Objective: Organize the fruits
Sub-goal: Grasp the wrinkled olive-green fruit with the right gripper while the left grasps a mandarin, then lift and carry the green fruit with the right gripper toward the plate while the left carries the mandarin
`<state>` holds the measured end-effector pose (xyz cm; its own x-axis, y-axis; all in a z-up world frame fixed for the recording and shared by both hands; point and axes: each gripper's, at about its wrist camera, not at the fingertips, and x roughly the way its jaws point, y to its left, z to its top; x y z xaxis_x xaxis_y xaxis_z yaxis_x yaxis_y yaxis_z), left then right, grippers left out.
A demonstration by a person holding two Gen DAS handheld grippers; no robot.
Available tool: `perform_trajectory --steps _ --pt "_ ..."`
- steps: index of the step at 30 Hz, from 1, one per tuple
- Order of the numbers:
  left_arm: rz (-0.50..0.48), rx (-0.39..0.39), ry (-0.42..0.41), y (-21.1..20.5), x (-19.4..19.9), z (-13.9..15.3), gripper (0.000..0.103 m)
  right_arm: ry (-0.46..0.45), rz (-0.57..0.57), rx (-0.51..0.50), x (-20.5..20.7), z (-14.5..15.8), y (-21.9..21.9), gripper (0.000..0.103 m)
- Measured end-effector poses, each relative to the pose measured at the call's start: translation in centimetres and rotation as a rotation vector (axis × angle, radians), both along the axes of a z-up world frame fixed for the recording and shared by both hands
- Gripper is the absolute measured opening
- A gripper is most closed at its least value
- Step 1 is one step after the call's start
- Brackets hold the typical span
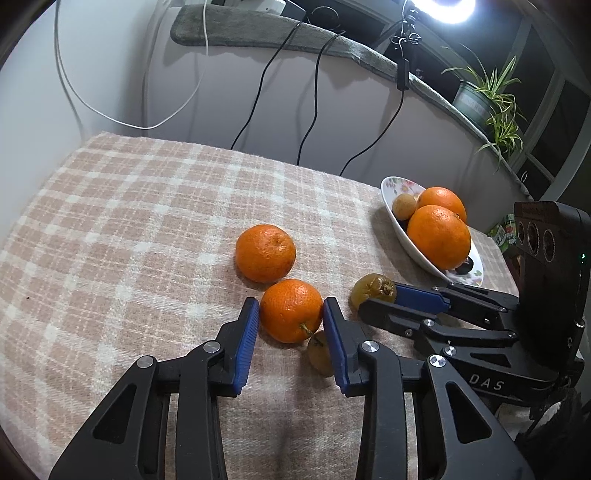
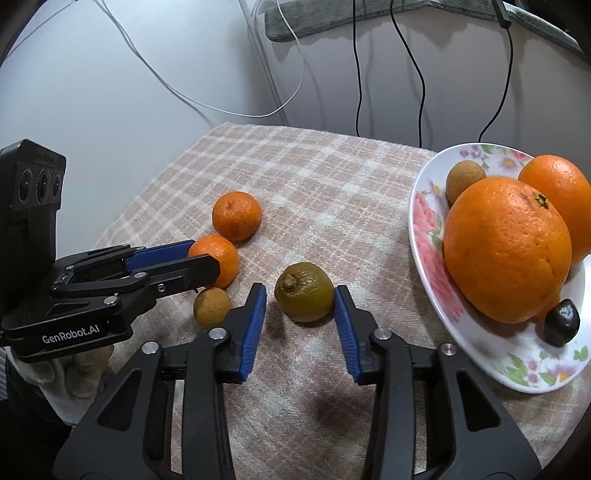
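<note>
On the checked cloth [image 1: 129, 206], my left gripper [image 1: 290, 304] is shut on a small mandarin [image 1: 291, 317], one blue pad against each side. A second mandarin [image 1: 265, 253] lies just beyond it, and a small tan longan [image 1: 319, 354] lies beside the right finger. In the right wrist view, my right gripper [image 2: 300, 291] is shut on a wrinkled greenish-brown fruit [image 2: 304, 295] resting on the cloth. To its left, the left gripper [image 2: 205, 258] clasps its mandarin [image 2: 221, 254]. The flowered plate [image 2: 424, 206] at the right holds two big oranges [image 2: 506, 247], a longan [image 2: 464, 179] and a dark fruit [image 2: 561, 321].
Black and white cables [image 1: 314, 92] hang down the wall behind the table's far edge. A grey mat [image 1: 258, 29], a ring light [image 1: 450, 7] and a potted plant [image 1: 491, 96] sit on the ledge above. A gloved hand [image 2: 85, 362] shows under the left gripper.
</note>
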<state>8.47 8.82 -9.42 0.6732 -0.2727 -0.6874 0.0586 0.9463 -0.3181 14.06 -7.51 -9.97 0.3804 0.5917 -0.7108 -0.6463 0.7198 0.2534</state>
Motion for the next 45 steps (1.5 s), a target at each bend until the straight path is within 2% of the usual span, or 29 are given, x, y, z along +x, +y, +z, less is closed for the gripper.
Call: perform_trajectory --steps 24,30,45 --pt "0.026 0.003 -0.057 0.0 -1.2 2.0 0.033 -0.041 0.012 0.048 -1.8 1.4 -1.4 0.03" --pt "0.009 0.007 -0.079 -0.9 -1.2 2.9 0.033 -0.057 0.007 0.065 -2.8 2.3 -3.1 0.03" --pt "-0.053 -0.001 -0.106 -4.5 -1.0 4.2 0.033 -0.113 -0.091 0.094 -3.7 4.7 -10.1 0.03"
